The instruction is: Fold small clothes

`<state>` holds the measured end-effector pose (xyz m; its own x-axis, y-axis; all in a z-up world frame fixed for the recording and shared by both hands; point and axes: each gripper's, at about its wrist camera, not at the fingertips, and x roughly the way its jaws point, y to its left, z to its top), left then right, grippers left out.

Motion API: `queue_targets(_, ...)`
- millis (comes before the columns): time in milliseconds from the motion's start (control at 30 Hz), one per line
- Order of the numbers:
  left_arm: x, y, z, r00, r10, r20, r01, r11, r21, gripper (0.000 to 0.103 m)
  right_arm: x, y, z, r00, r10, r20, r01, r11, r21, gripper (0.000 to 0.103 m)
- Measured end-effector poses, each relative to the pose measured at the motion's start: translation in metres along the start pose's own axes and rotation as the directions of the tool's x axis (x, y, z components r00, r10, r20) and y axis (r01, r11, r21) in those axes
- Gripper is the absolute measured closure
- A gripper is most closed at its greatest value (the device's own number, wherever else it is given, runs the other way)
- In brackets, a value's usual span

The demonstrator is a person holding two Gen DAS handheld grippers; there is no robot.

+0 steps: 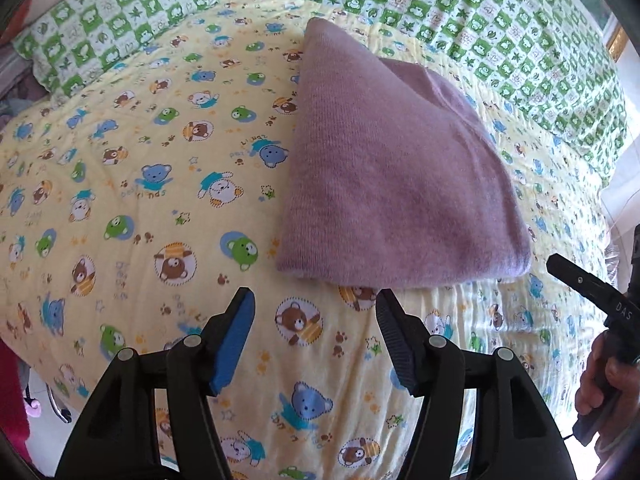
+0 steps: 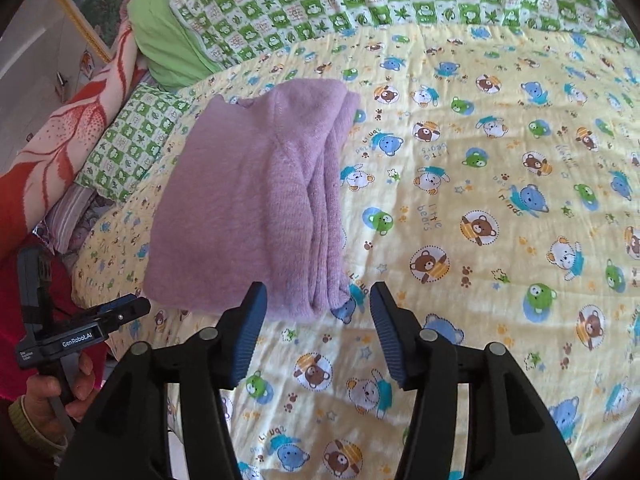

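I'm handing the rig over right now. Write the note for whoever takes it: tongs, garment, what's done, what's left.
Left tongs: open, holding nothing, just short of the near edge of the purple knit garment.
Right tongs: open, holding nothing, at the garment's near corner where the stacked layers show.
Garment: lies on the yellow bear-print bedsheet, folded into a compact multi-layer rectangle, edges fairly even.
Done: this piece looks folded and released.
Left: perhaps a quick tidy of the edges; no other unfolded clothes clearly visible.

Folded garment lying on the bed at frame centre, pillow at upper left behind it, quilt along the top, left gripper below, apart.
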<state>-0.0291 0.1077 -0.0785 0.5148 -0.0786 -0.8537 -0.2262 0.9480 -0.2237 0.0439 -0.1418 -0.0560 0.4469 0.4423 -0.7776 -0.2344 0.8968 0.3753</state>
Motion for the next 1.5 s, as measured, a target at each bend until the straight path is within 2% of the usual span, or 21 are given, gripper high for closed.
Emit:
queue_targets(233, -0.005, -0.007, -0.019, 0.998, 0.054, 0.043, -0.055, 0.998, 0.018, 0.037, 0.0, 0.007, -0.026, 1.0, 0.01, -0.023, -0.011, 0.999, -0.046, 0.036)
queue_targets(467, -0.024, -0.024, -0.027, 0.983, 0.105, 0.148, -0.123, 0.985, 0.123, 0.025, 0.001, 0.025, -0.048, 1.0, 0.01, -0.025, -0.014, 0.991, -0.132, 0.026)
queue_targets(600, -0.029, -0.03, -0.03, 0.98, 0.118, 0.159, -0.143, 0.977, 0.16, 0.023, -0.003, 0.034, -0.051, 1.0, 0.007, 0.0, -0.007, 0.984, -0.18, 0.022)
queue_targets(900, -0.033, -0.027, -0.021, 0.965, 0.155, 0.211, -0.185, 0.974, 0.13, 0.019, -0.016, 0.053, -0.048, 0.994, -0.016, 0.107, 0.046, 0.958, -0.281, 0.011)
queue_targets(1200, -0.027, -0.024, -0.017, 0.956, 0.191, 0.223, -0.218, 0.97, 0.106, 0.018, -0.005, 0.059, -0.04, 0.995, -0.023, 0.093, 0.05, 0.955, -0.291, 0.009)
queue_targets(1500, -0.015, -0.03, -0.012, 0.955, 0.201, 0.218, -0.23, 0.966, 0.116, 0.018, 0.001, 0.06, -0.039, 0.994, -0.049, 0.102, 0.077, 0.954, -0.291, 0.008)
